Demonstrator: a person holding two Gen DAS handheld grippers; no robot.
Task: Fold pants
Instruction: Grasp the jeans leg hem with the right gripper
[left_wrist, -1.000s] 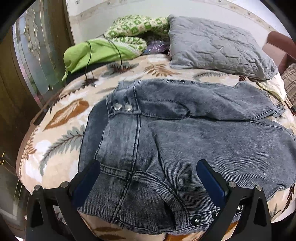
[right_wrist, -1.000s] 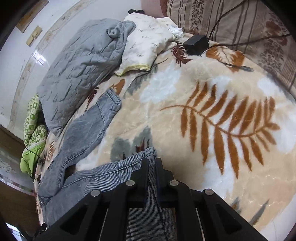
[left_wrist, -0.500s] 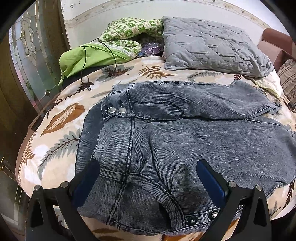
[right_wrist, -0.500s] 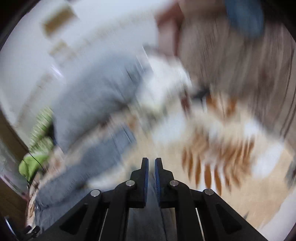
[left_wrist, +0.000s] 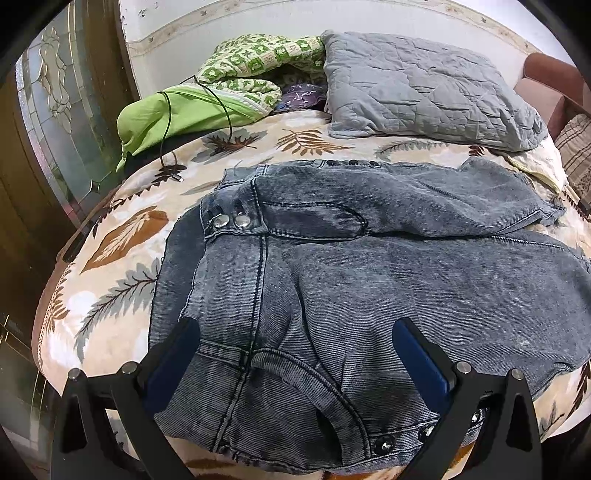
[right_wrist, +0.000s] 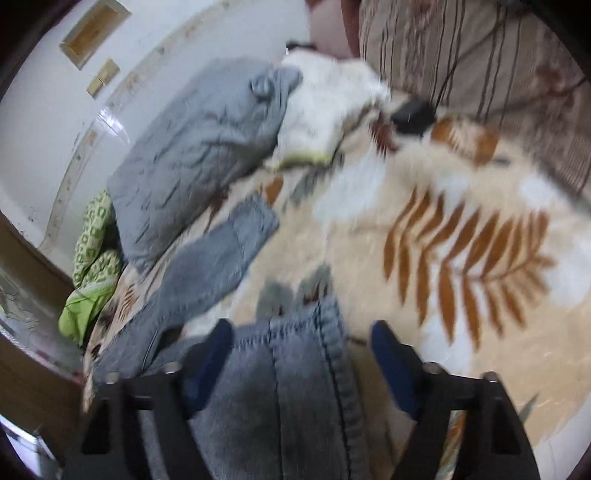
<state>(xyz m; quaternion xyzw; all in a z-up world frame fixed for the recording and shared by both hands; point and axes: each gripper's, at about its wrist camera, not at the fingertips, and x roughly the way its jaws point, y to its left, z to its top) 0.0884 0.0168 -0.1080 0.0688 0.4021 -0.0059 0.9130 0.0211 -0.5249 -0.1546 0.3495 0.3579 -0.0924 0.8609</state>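
Grey-blue denim pants (left_wrist: 369, 266) lie spread on a leaf-patterned blanket (left_wrist: 122, 240), waistband near me, legs running right. My left gripper (left_wrist: 295, 354) is open and hovers over the waist area, holding nothing. In the right wrist view, my right gripper (right_wrist: 301, 354) is open over the hem of the near pant leg (right_wrist: 295, 376); the jaws stand wide on either side of the cloth. The other leg (right_wrist: 214, 266) lies further off to the left. This view is blurred.
A grey quilted pillow (left_wrist: 424, 85) and a green patterned cover (left_wrist: 236, 77) with a black cable (left_wrist: 168, 122) lie at the head of the bed. A white pillow (right_wrist: 325, 122), a black adapter (right_wrist: 413, 114) and a striped cushion (right_wrist: 480, 66) lie further off.
My right gripper was shut on the pant leg hem; now it is open and the hem lies loose between the jaws. The left gripper has drawn back a little, still open.
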